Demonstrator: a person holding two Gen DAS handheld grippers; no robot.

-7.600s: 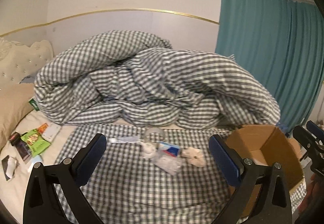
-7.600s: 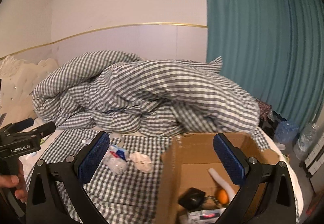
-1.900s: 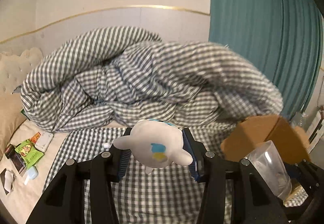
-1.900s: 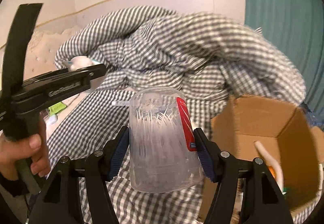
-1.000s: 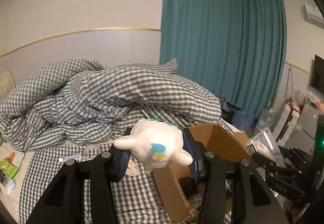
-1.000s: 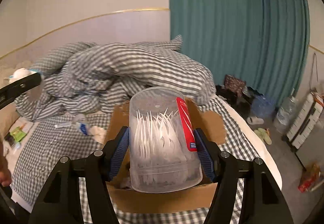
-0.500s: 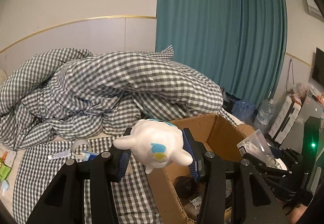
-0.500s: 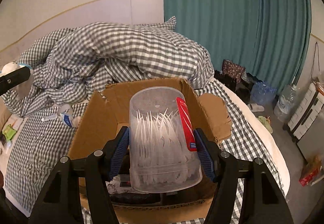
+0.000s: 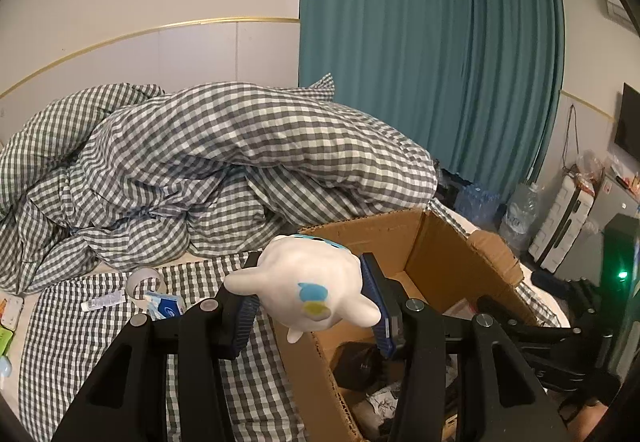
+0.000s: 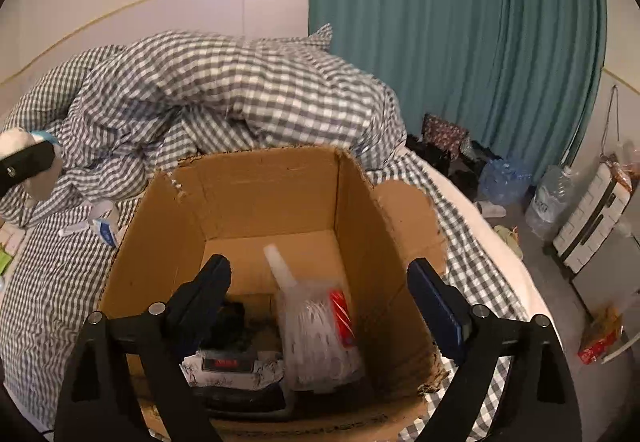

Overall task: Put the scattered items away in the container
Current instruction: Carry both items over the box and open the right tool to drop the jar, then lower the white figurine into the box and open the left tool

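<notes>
My left gripper [image 9: 310,304] is shut on a white plush toy [image 9: 308,288] with a blue and yellow patch, held above the left rim of the open cardboard box [image 9: 444,238]. My right gripper [image 10: 320,300] is open and empty over the box [image 10: 256,182]. Below it, inside the box, lies a clear plastic jar of white picks with a red label [image 10: 320,334], blurred, among a white tube [image 10: 280,262] and dark items. A tape roll [image 9: 142,282], a small tube [image 9: 102,300] and a blue packet [image 9: 164,306] lie on the checked sheet [image 9: 64,342].
A bunched checked duvet [image 9: 200,162] fills the bed behind the box. Teal curtains [image 9: 440,62] hang at the right. Water bottles [image 10: 548,202], a white suitcase [image 10: 592,214] and clutter stand on the floor right of the bed. Snack packets [image 9: 6,322] lie at the far left.
My right gripper has opened and the jar of picks has dropped from it into the box. My left gripper with the plush toy has moved closer to the box.
</notes>
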